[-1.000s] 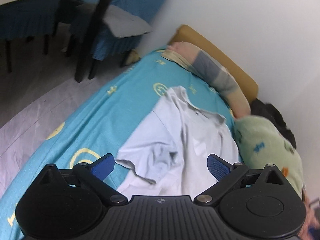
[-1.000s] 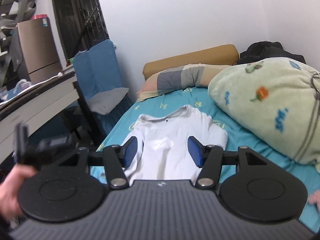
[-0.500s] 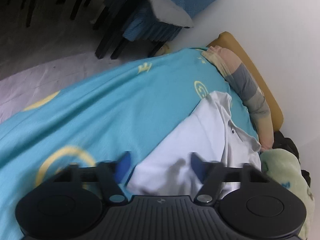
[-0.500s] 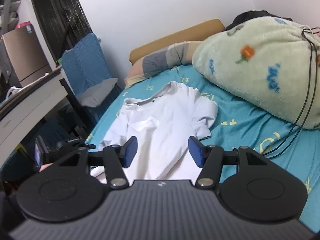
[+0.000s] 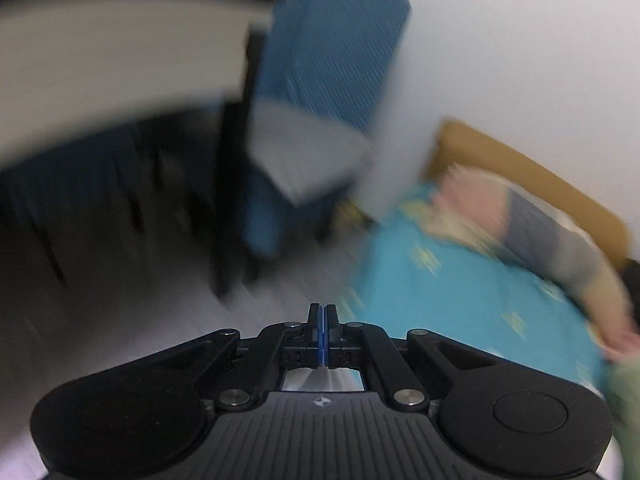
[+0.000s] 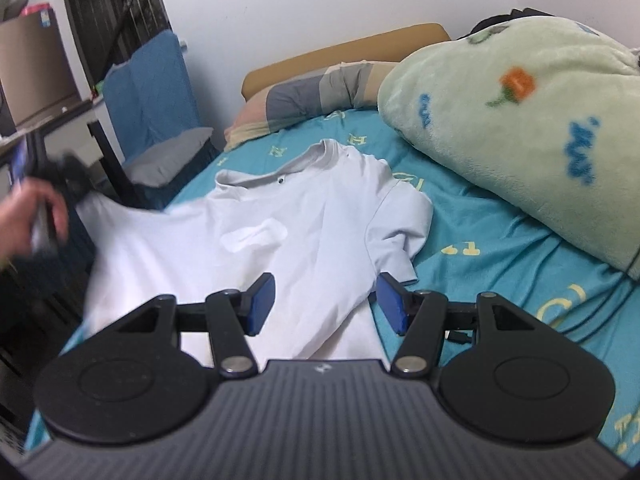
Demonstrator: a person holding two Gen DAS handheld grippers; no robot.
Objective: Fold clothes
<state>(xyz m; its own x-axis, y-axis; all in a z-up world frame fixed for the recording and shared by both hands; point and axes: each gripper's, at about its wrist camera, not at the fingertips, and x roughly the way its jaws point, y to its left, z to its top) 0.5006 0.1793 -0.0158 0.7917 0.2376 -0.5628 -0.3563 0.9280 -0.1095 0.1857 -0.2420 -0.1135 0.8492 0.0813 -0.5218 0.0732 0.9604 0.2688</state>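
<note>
A white polo shirt (image 6: 304, 216) lies face up on the turquoise bedsheet (image 6: 500, 248), collar toward the headboard. My right gripper (image 6: 326, 302) is open and empty, hovering just above the shirt's lower right side near its right sleeve (image 6: 404, 224). My left gripper (image 5: 323, 330) is shut, with a sliver of white cloth (image 5: 320, 380) showing behind the pads. In the right wrist view it appears at the far left (image 6: 60, 176), held in a hand, pulling the shirt's left sleeve (image 6: 104, 208) up and outward off the bed edge. The left wrist view is motion-blurred.
A green fleece blanket (image 6: 520, 108) is piled on the bed's right side. A striped pillow (image 6: 316, 88) lies against the tan headboard (image 6: 348, 52). A blue-covered chair (image 6: 152, 92) and a desk (image 5: 100, 72) stand left of the bed. A black cable (image 6: 600, 292) trails on the sheet.
My left gripper closed on the shirt's left sleeve and swung up and left, pulling the sleeve outward. My right gripper lowered closer to the shirt, still open.
</note>
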